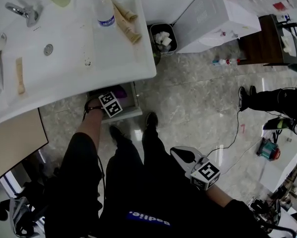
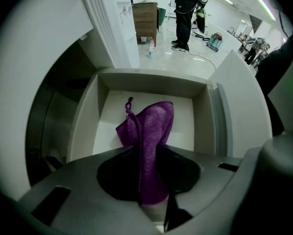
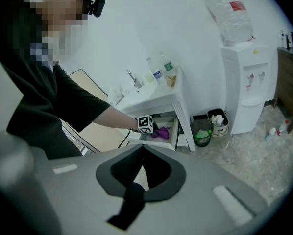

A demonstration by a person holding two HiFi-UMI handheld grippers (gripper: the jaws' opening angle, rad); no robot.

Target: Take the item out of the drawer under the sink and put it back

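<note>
A purple cloth [image 2: 149,126] stands bunched up from the floor of the open white drawer [image 2: 151,77] under the sink [image 1: 64,48]. My left gripper [image 2: 149,182] is shut on the cloth's near end, the fabric pinched between its dark pads. From the head view, that gripper [image 1: 113,97] reaches in at the drawer [image 1: 133,102] below the counter edge, with a bit of purple cloth [image 1: 120,90] showing beside it. My right gripper [image 1: 181,154] hangs shut and empty by my right leg, away from the drawer. Its own view shows the cloth [image 3: 161,132] in the drawer from afar.
Bottles [image 1: 105,11] and a faucet [image 1: 22,11] sit on the counter. A small trash bin [image 1: 163,38] and a water dispenser [image 1: 213,19] stand right of the sink. A wooden cabinet [image 1: 262,43] and another person's legs [image 1: 272,100] are farther right. A cable [image 1: 235,133] crosses the floor.
</note>
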